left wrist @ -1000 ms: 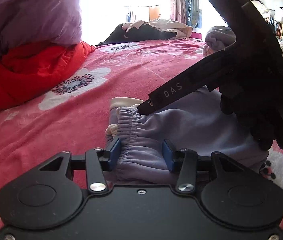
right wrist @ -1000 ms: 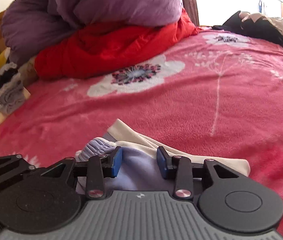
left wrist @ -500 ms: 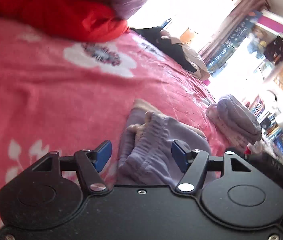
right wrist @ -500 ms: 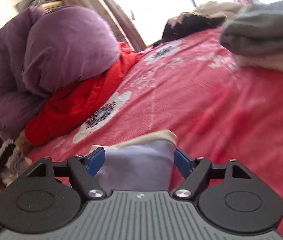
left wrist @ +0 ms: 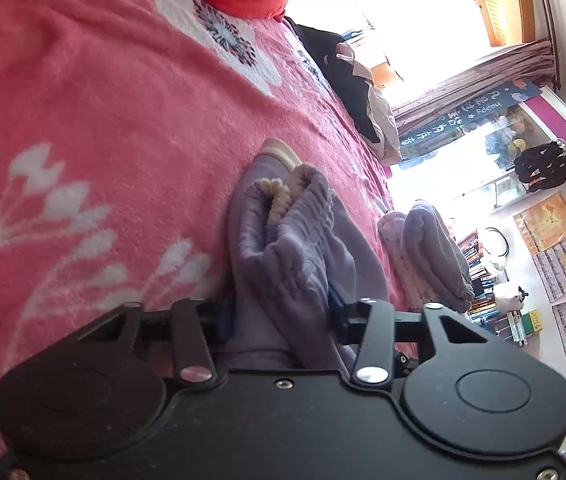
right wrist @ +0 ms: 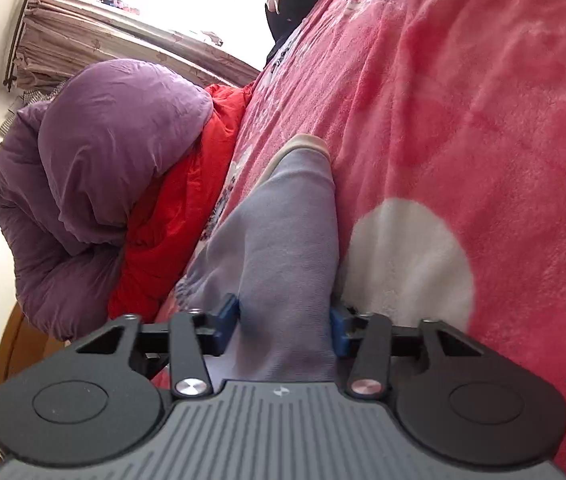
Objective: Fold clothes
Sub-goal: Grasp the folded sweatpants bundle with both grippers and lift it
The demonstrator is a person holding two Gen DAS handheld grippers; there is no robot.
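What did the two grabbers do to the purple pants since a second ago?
Both views have tipped sideways. The left gripper and right gripper opened wide, then are closing on the folded lilac pants, whose cloth fills the gap between each pair of jaws. The pink blanket and red-and-purple bedding pile look unmoved.

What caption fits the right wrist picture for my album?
Right tongs closing on lavender pants over a pink flowered blanket.
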